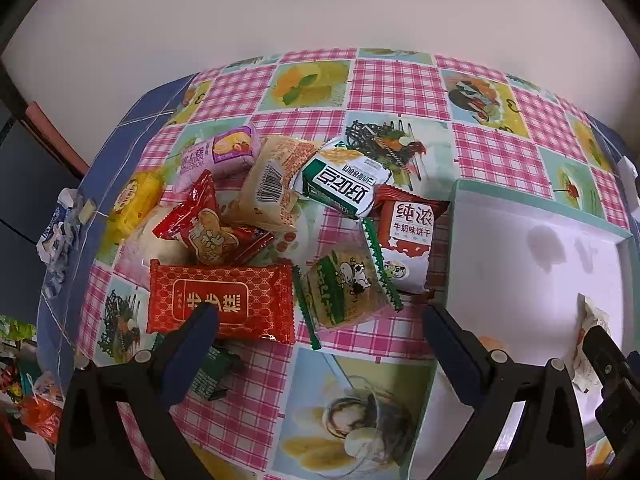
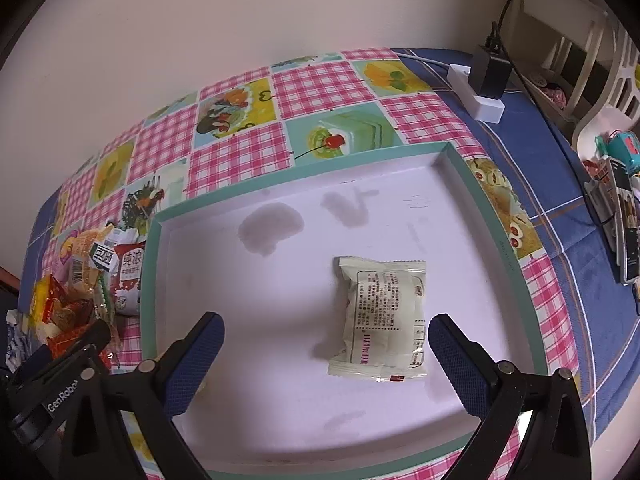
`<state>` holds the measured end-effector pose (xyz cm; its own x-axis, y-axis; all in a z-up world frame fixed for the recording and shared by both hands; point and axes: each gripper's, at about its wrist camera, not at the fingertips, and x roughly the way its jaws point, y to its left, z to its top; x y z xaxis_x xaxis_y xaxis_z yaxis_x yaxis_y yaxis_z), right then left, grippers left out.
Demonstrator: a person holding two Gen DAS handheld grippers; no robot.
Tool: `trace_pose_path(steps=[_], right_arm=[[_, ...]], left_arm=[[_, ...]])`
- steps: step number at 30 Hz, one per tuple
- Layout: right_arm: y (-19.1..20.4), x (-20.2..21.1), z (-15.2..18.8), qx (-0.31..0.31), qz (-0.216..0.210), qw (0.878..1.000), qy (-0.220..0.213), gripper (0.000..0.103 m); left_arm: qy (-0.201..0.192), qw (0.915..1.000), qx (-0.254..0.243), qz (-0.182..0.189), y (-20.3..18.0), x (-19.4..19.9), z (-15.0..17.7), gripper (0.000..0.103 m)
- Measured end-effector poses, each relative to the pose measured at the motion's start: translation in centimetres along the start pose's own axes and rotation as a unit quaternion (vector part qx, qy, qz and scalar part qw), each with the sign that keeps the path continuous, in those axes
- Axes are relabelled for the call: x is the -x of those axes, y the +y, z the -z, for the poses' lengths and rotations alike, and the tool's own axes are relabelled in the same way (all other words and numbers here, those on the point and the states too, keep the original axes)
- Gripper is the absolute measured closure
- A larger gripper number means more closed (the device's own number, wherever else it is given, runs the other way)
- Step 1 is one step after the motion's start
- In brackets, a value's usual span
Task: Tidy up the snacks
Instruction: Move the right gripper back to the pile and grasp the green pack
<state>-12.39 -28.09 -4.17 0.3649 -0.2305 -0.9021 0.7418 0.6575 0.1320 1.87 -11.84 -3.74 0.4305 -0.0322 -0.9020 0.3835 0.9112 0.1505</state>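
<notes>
Loosely heaped, the snack packets (image 1: 280, 216) lie on the checked cloth of the surface (image 1: 400, 80), just left of the teal-rimmed white tray (image 2: 304, 168). At the heap's six o'clock edge sit a red packet (image 1: 224, 304) and a green-trimmed cow packet (image 1: 344, 288); a red-and-white milk biscuit packet (image 1: 404, 236) lies at three o'clock, touching the tray's rim. Inside the tray one cream packet (image 2: 382, 320) lies flat, toward five o'clock. Over the heap the left claw (image 1: 320, 324) stands wide open, gripping nothing. Likewise the right claw (image 2: 326, 334) gapes empty above the tray; the cream packet lies between its fingers, untouched. A white power strip (image 2: 476, 92) rests at the surface's one o'clock corner.
</notes>
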Motion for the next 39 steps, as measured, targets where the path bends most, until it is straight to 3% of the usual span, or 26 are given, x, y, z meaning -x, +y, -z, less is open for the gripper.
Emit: trace_pose_path(steps=[6, 15, 24, 33, 39], right_arm=[[0.9, 0.8, 0.1, 0.0, -0.019, 1.0, -0.003, 0.0], [4.7, 2.0, 0.8, 0.039, -0.018, 0.999, -0.002, 0.0], [10.5, 1.8, 2.4, 0.084, -0.049, 0.995, 0.019, 0.0], [15.2, 1.5, 3.5, 0.108, -0.079, 0.991, 0.024, 0.0], [17.7, 0.7, 4.7, 0.123, -0.094, 0.987, 0.039, 0.0]], left_arm=[[-0.006, 0.9997, -0.007, 0.023, 0.2, 1.0, -0.1, 0.002], [-0.018, 0.9994, -0.027, 0.011, 3.1, 2.5, -0.7, 0.002], [-0.023, 0.999, 0.033, -0.017, 10.3, 2.8, -0.6, 0.002], [-0.016, 0.992, 0.125, -0.011, 17.0, 2.4, 0.5, 0.002], [0.0, 0.9889, 0.149, -0.006, 18.9, 1.2, 1.1, 0.002]])
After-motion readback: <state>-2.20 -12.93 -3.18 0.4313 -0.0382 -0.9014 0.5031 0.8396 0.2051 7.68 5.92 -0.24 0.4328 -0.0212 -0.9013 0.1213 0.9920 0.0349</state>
